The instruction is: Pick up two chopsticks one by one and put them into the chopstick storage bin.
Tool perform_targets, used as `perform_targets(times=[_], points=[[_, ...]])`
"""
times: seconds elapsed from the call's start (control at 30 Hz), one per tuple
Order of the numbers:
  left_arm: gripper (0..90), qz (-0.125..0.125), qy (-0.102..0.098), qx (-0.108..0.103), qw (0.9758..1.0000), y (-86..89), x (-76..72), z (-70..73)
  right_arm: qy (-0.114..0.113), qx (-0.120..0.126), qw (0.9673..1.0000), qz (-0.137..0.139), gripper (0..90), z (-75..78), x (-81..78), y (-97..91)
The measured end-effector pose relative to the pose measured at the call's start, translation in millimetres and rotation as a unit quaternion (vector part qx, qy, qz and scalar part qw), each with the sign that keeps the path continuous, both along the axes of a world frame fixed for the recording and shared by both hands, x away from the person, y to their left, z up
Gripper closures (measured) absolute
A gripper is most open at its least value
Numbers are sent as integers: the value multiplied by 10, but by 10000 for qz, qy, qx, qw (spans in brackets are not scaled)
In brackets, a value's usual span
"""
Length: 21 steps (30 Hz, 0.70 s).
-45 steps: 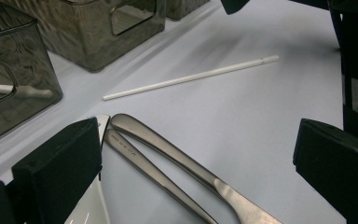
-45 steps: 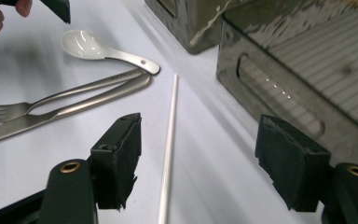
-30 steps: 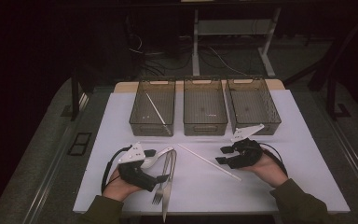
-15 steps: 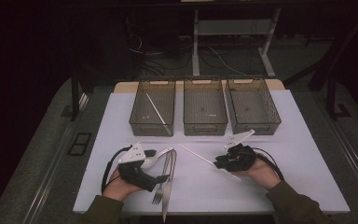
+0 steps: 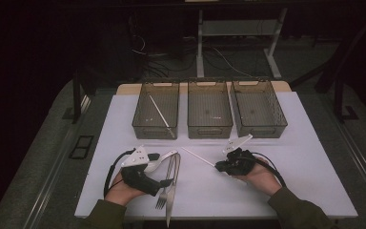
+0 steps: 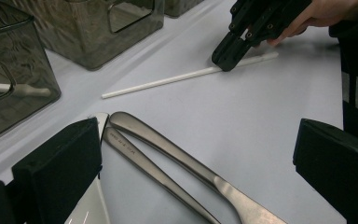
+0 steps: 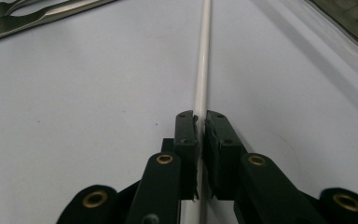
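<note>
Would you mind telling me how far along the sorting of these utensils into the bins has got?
Done: one white chopstick lies in the left bin. In hand: the right gripper, its jaws having just been closing, pinches the second chopstick on the table. Left: the fork, knife and white spoon by the open left gripper; the other two bins look empty.

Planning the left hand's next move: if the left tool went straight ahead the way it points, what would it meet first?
Probably the white chopstick lying crosswise on the table, which the right tool grips at its far end. The left tool straddles steel cutlery handles. Depth is uncertain.
</note>
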<state>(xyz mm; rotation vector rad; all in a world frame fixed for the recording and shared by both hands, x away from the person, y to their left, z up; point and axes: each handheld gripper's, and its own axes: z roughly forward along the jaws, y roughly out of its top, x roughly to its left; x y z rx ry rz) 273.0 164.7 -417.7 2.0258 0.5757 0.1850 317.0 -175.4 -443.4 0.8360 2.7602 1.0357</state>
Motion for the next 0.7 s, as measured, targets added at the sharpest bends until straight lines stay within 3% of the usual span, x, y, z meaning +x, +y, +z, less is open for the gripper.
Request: perform_targets(times=[0.5, 0.7], points=[[12, -3, -22, -29, 10000, 3, -6, 7, 79, 64, 9999, -107, 843, 48, 12, -41], [12, -4, -20, -31, 10000, 1, -6, 6, 61, 266, 9995, -178, 843, 163, 13, -140]])
